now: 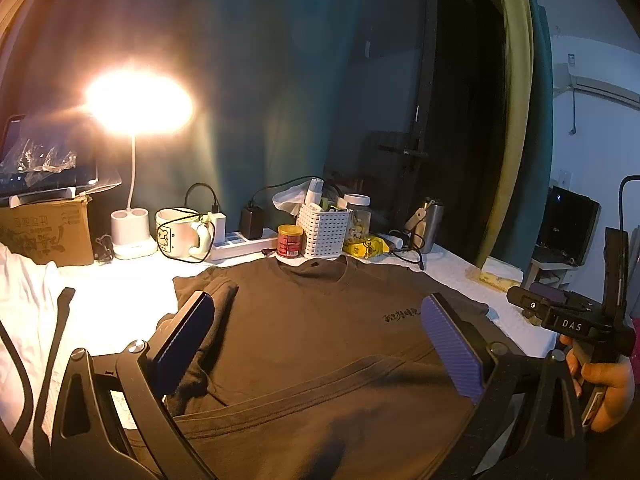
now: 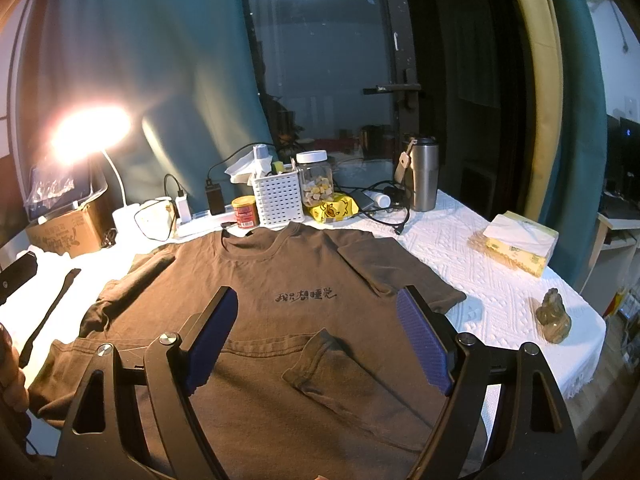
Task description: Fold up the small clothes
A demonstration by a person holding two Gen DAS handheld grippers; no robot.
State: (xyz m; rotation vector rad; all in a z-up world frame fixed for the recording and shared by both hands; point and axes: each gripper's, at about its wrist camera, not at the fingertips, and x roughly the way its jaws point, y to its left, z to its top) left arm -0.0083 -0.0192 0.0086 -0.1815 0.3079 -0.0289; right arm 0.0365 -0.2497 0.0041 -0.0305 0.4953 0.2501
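A brown T-shirt [image 1: 320, 328] with black printed characters lies face up on the white tablecloth, collar towards the clutter at the back. Its bottom hem is turned up over the lower front, and a corner flap [image 2: 320, 360] lies on it. My left gripper [image 1: 320, 336] is open and empty, hovering over the shirt's lower middle. My right gripper [image 2: 320, 328] is open and empty above the shirt [image 2: 280, 272], just below the print. The right gripper's body [image 1: 568, 320], held by a hand, shows at the right edge of the left wrist view.
Along the back stand a lit desk lamp [image 1: 136, 104], cardboard box [image 1: 44, 232], mug [image 1: 176, 232], power strip [image 1: 240, 244], red tin [image 1: 290, 240], white basket [image 1: 324, 232], jar [image 2: 316, 180] and steel tumbler [image 2: 424, 176]. A tissue pack [image 2: 520, 244] and small figurine [image 2: 554, 316] sit on the right. White clothing [image 1: 24, 304] lies left.
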